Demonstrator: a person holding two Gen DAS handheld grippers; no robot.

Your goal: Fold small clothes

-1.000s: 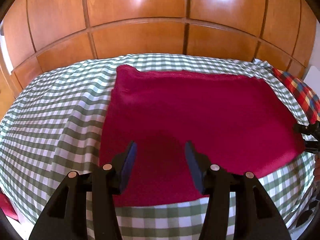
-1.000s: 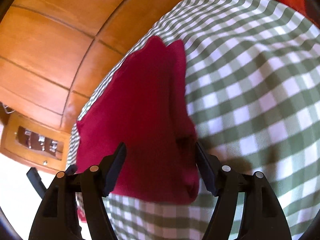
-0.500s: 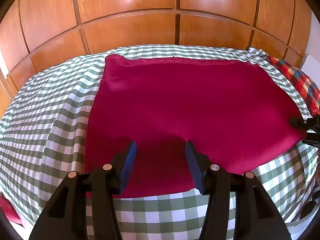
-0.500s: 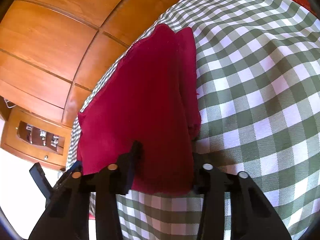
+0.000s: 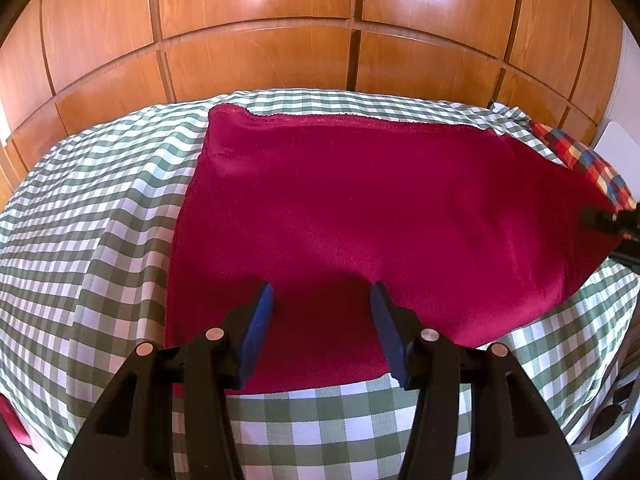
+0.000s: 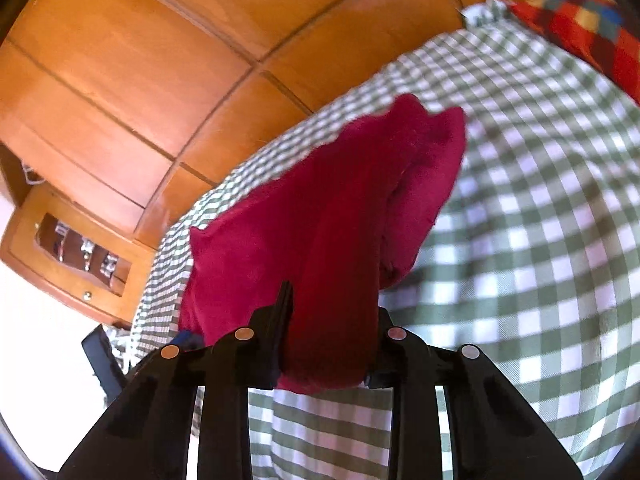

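A dark red cloth [image 5: 360, 208] lies spread on the green-and-white checked bed cover [image 5: 100, 220]. My left gripper [image 5: 322, 312] hovers open over the cloth's near edge, with nothing between its fingers. In the left wrist view my right gripper [image 5: 612, 224] shows at the far right, at the cloth's right end. In the right wrist view the right gripper [image 6: 332, 320] has its jaws closing on that end of the red cloth [image 6: 340, 208]. The fabric is bunched between the pads and raised off the checked cover [image 6: 540, 240].
Wooden wardrobe panels [image 5: 260, 52] stand behind the bed. A red plaid pillow [image 5: 580, 156] lies at the bed's far right corner. A wooden bedside unit [image 6: 72, 256] stands beyond the bed's left side. The checked cover shows bare left of the cloth.
The right gripper's jaws have closed on the cloth's right end and risen with it, so that end now lifts off the bed. The left gripper has stayed open over the near edge.
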